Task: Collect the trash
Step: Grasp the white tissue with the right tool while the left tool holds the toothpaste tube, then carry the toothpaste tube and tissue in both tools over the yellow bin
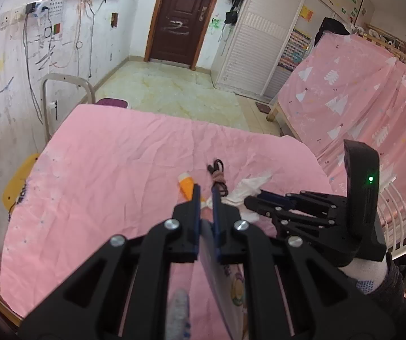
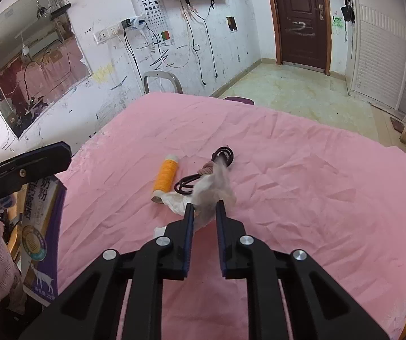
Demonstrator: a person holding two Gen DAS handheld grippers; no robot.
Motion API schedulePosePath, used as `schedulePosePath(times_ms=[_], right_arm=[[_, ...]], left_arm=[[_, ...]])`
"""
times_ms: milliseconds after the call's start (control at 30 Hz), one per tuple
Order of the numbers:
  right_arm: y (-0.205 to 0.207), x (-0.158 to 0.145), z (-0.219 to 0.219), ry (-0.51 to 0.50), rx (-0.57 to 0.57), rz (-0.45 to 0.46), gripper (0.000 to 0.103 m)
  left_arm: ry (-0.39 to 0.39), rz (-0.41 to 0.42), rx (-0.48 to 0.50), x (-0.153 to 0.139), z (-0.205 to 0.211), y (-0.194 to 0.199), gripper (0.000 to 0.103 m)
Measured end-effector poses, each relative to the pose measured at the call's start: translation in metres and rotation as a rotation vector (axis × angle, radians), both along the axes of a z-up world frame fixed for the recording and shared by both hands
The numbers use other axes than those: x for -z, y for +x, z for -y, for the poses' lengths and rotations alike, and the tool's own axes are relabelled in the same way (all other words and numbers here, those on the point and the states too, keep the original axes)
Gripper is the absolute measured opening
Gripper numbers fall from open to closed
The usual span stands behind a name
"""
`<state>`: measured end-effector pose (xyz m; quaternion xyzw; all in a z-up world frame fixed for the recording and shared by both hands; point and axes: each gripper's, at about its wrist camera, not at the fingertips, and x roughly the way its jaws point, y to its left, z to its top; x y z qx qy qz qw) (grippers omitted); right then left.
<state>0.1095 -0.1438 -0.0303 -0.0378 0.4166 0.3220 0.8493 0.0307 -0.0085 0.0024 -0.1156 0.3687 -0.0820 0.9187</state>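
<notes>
My right gripper point(image 2: 205, 206) is shut on a crumpled white tissue point(image 2: 213, 191) and holds it just above the pink cloth. More white tissue point(image 2: 174, 201) lies on the cloth under it. My left gripper point(image 1: 205, 191) is shut on the rim of a purple printed carton point(image 1: 222, 277), also seen at the left of the right wrist view point(image 2: 41, 226). In the left wrist view the right gripper point(image 1: 255, 198) sits to the right, over crumpled tissue point(image 1: 248, 188).
An orange thread spool point(image 2: 165, 177) point(image 1: 186, 188) and a coiled dark cable point(image 2: 200, 175) point(image 1: 218, 177) lie on the pink-covered table point(image 2: 316, 198). A metal chair back point(image 2: 160, 82) stands behind it. A pink-sheeted bed point(image 1: 358, 104) is at the right.
</notes>
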Motion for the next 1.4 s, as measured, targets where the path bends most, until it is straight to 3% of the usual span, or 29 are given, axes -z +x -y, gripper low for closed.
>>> schedulePosePath(times_ms=[233, 433, 500, 567, 633, 1000, 1033, 1067, 1167, 1267, 1400], right_arm=[[-0.021, -0.023, 0.026, 0.059, 0.026, 0.053, 0.005], [-0.012, -0.025, 0.037, 0.053, 0.086, 0.076, 0.009], [-0.006, -0.018, 0.034, 0.045, 0.082, 0.052, 0.023], [-0.003, -0.012, 0.028, 0.032, 0.072, 0.039, 0.065], [-0.002, -0.006, 0.023, 0.025, 0.070, 0.034, 0.078], [0.003, 0.024, -0.007, -0.078, 0.024, -0.027, 0.077], [0.003, 0.024, -0.008, -0.073, 0.018, -0.027, 0.069], [0.003, 0.024, -0.008, -0.067, 0.012, -0.031, 0.049], [0.001, 0.024, -0.006, -0.054, 0.015, -0.025, 0.024], [-0.004, 0.014, -0.001, -0.029, 0.030, 0.012, 0.012], [-0.010, -0.001, 0.016, 0.034, 0.064, 0.043, 0.009]], left_arm=[[0.015, 0.014, 0.013, -0.007, 0.011, -0.002, 0.006], [0.031, 0.031, 0.025, -0.013, 0.019, -0.007, 0.006], [0.033, 0.029, 0.026, -0.013, 0.020, -0.007, 0.006], [0.034, 0.028, 0.023, -0.013, 0.020, -0.007, 0.006], [0.034, 0.024, 0.021, -0.012, 0.019, -0.007, 0.006], [0.026, 0.013, 0.017, -0.009, 0.017, -0.006, 0.006], [0.026, 0.014, 0.018, -0.010, 0.018, -0.006, 0.006], [0.026, 0.014, 0.017, -0.010, 0.018, -0.006, 0.006], [0.027, 0.014, 0.018, -0.010, 0.018, -0.007, 0.006], [0.029, 0.014, 0.021, -0.011, 0.019, -0.007, 0.006], [0.033, 0.021, 0.029, -0.016, 0.025, -0.005, 0.006]])
